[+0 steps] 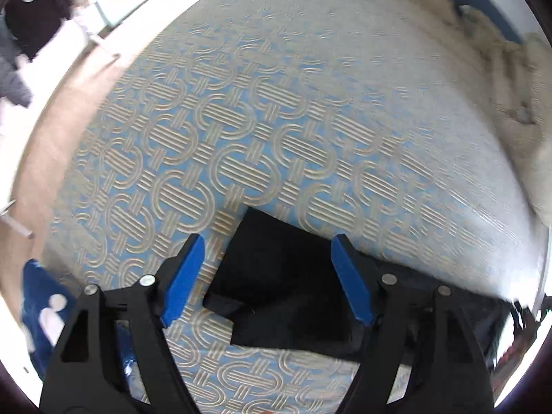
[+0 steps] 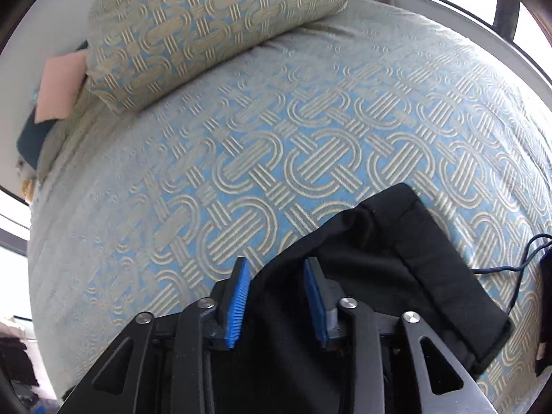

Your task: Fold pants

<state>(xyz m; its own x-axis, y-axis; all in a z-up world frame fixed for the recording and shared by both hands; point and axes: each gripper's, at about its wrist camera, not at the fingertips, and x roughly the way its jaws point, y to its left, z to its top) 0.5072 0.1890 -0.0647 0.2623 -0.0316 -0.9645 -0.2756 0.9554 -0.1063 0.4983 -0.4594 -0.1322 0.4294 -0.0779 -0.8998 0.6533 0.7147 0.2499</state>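
Bedspread (image 2: 310, 131) bears black pants (image 2: 396, 269), claws open.

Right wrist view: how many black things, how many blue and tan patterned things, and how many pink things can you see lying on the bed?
Black: 1, the pants.
Blue and tan patterned: 2, the bedspread and the pillow.
Pink: 1, a cushion at the far left edge beside the pillow.
Total: 4
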